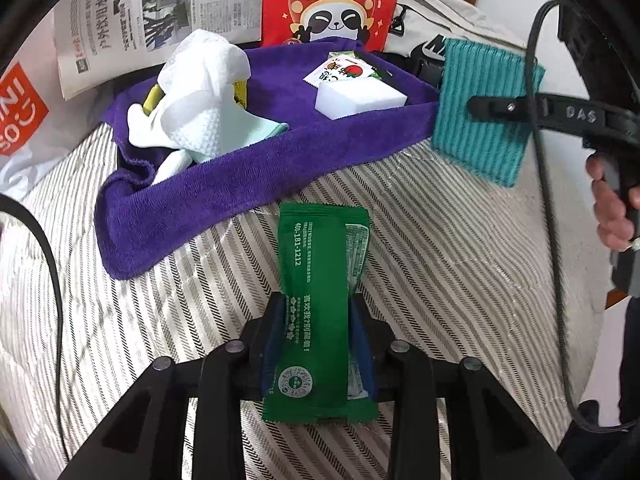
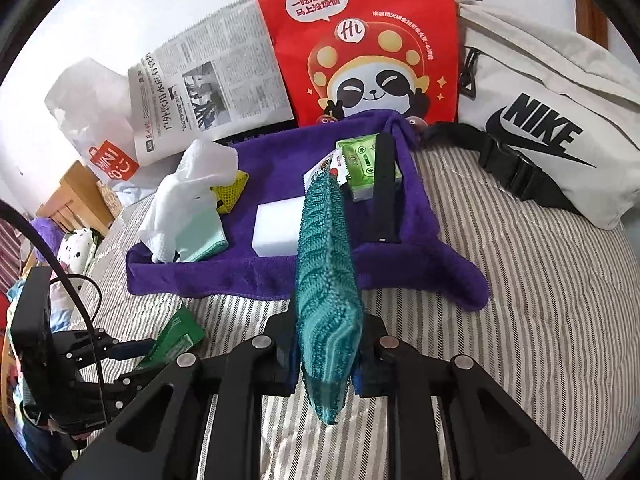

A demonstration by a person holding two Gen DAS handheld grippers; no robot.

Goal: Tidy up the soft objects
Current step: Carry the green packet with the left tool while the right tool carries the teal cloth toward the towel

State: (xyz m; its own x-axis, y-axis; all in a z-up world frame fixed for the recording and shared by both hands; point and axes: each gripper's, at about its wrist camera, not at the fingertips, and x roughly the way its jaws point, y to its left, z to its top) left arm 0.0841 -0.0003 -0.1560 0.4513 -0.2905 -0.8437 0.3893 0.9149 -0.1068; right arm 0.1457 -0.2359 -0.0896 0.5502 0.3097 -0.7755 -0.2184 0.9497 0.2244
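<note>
- Left gripper [image 1: 318,312]: clamped on a green sachet [image 1: 320,280], which is held above the striped bedding [image 1: 440,280], just in front of the purple towel [image 1: 200,200].
- Right gripper [image 2: 326,344]: closed on a teal ribbed cloth [image 2: 326,280], held edge-on at the towel's front right corner.
- Towel seen draped over a tray; white sponge [image 2: 278,226], crumpled white cloth [image 2: 188,196] and small packets [image 2: 360,164] lie inside.
- Red panda bag [image 2: 360,40] stands behind it.
</note>
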